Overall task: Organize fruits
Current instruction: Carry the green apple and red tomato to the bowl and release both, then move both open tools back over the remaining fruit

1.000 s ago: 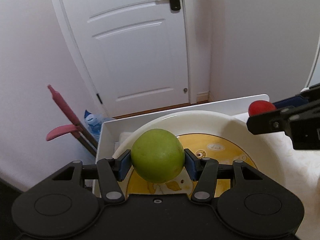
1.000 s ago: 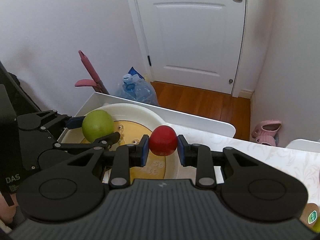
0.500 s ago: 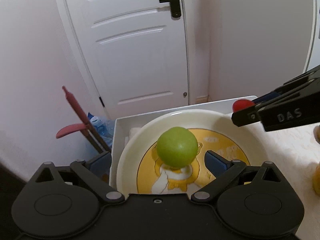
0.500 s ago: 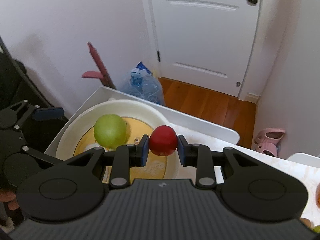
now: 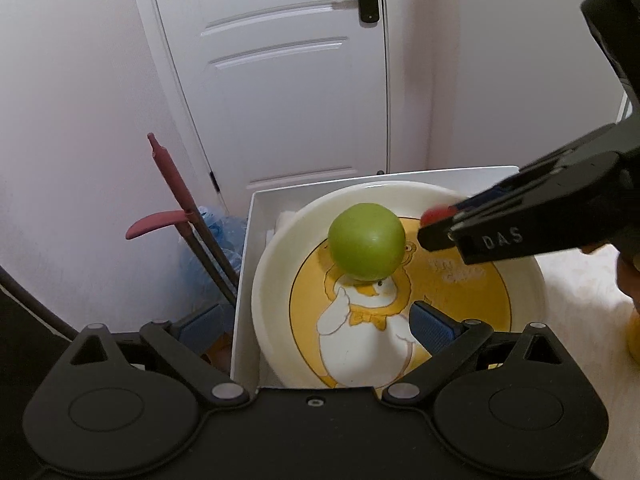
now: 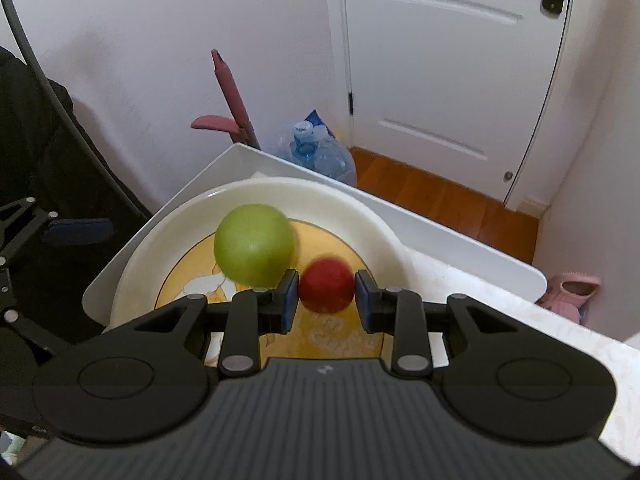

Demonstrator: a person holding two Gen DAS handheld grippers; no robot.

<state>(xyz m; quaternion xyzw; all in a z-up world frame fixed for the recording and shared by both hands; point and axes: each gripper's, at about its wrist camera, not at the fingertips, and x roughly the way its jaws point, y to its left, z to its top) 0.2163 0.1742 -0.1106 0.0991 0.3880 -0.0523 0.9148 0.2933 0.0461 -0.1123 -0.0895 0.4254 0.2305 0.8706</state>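
Note:
A green apple [image 5: 366, 241] lies in the white bowl [image 5: 267, 280] with a yellow cartoon bottom; it also shows in the right wrist view [image 6: 254, 245]. My left gripper [image 5: 316, 326] is open and empty, drawn back at the bowl's near edge. My right gripper [image 6: 327, 295] holds a small red fruit [image 6: 327, 289] between its pads over the bowl [image 6: 280, 192], just right of the green apple. In the left wrist view the right gripper [image 5: 444, 227] reaches in from the right with the red fruit [image 5: 436, 213] at its tip.
The bowl sits in a white tray [image 6: 460, 236] at the table's corner. Beyond it are a white door [image 5: 288, 72], a pink-handled tool [image 5: 168, 184], a water bottle [image 6: 320, 152] and pink slippers [image 6: 572, 292]. A yellow fruit [image 5: 634, 340] lies at the right edge.
My left gripper opened, left the green apple in the bowl and drew back. My right gripper moved left and down over the bowl with the red fruit.

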